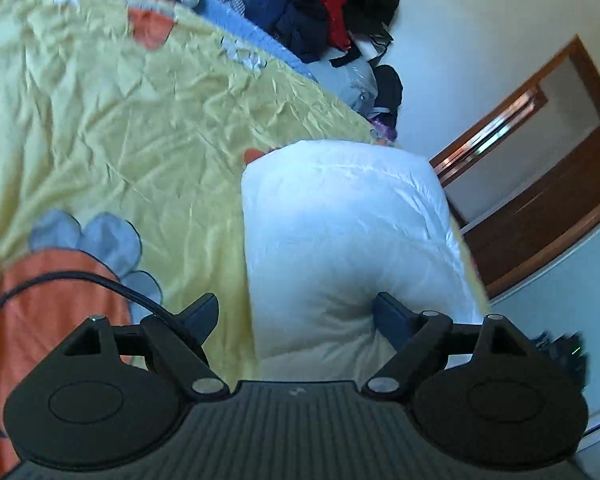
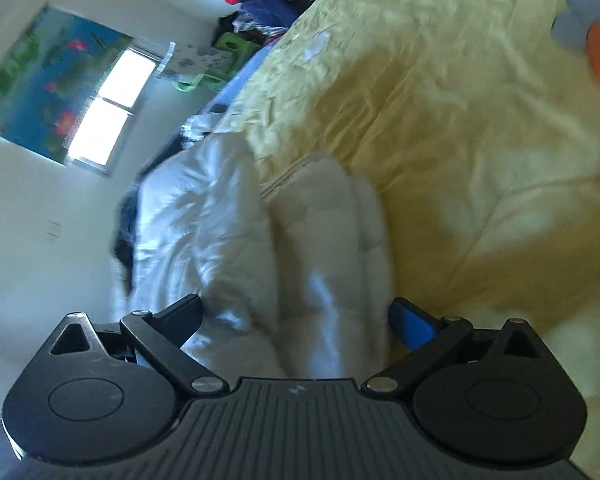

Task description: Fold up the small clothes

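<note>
Bedroom, pretty lived-in. The bed (image 1: pixel 112 120) has a wrinkly pale yellow cover with orange and grey cartoon patches. At its far edge there's a pile of dark blue, red and black clothing (image 1: pixel 312 8) against a plain white wall (image 1: pixel 480 20). To the right, a brown wooden door frame (image 1: pixel 540 184). The other view shows a bright window (image 2: pixel 108 104) letting daylight in, with a blue flowery picture (image 2: pixel 40 80) beside it.

"Is it bright in here?"
"Yes. Sun comes in through the window (image 2: pixel 108 108), and it glares white."
"Why does it look smeary?"
"Both pictures are blurry, and the edges bend round."
</note>
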A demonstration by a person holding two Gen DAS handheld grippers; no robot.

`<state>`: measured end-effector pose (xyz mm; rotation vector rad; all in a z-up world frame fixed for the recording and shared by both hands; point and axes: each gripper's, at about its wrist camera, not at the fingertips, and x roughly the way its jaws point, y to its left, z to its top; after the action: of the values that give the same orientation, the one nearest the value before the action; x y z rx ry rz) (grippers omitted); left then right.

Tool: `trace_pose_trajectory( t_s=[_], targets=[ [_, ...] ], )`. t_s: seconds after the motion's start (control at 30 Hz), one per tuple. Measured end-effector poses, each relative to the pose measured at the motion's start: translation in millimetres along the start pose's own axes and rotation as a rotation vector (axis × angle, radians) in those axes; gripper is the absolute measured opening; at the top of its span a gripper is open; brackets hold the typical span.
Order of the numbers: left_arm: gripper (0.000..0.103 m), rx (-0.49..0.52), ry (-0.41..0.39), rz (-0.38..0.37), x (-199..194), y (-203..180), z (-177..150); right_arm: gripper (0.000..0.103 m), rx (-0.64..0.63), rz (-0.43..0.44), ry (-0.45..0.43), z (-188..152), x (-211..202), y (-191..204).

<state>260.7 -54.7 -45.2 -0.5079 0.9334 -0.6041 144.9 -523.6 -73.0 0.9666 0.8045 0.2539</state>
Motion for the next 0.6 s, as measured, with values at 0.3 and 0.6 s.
trace_pose_trajectory(
  t_s=[0.3, 0.6],
  targets=[
    [0.09, -0.162, 0.046, -0.192, 20.5, 30.7, -2.9, 0.103, -0.022, 0.101, 0.057, 1.7, 22.4, 8.0],
    [0.088, -0.101, 0.091, -0.182, 61.8, 5.5, -3.2, 0.101, -0.125, 0.088, 0.094, -2.0, 49.2, 31.1]
  ],
)
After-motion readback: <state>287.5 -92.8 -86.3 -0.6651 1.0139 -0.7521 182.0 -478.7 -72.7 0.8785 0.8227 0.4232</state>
